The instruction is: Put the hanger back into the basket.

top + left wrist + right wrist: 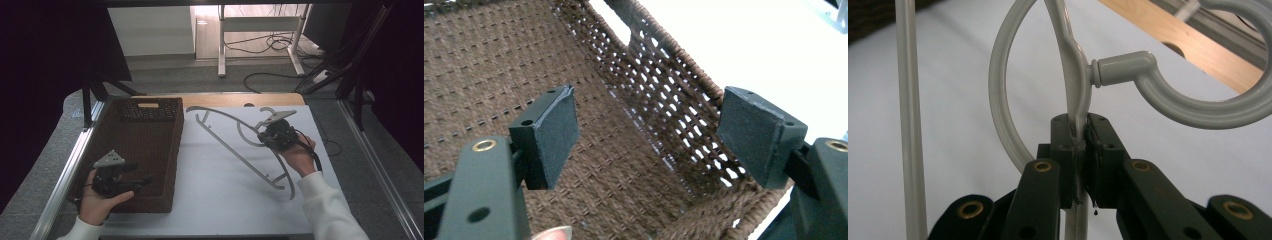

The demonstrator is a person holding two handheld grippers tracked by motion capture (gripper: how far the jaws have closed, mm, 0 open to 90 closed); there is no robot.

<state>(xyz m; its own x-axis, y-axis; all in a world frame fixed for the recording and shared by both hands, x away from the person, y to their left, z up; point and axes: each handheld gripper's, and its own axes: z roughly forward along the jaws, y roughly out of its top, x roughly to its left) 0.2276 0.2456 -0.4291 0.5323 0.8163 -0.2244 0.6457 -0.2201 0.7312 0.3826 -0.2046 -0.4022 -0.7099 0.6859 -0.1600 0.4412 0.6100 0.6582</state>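
A grey clothes hanger (pixel 235 150) lies across the white tabletop (pixel 215 205), with its hook at the far end. My right gripper (pixel 263 134) is shut on the hanger's neck just below the hook. In the right gripper view the pads (pixel 1080 130) pinch the thin grey neck (pixel 1074 65), and the curved hook (pixel 1188 107) swings off to the right. My left gripper (pixel 141 172) hovers over the near end of a brown woven basket (pixel 178 145). Its jaws (pixel 646 130) are wide open with nothing between them, and the basket's weave (pixel 484 75) lies below.
The basket takes up the table's left side and holds nothing I can see. A wooden strip (pixel 220 99) runs along the far edge. Metal rails (pixel 65 175) flank the table. Desk legs and cables (pixel 280 45) lie on the floor beyond.
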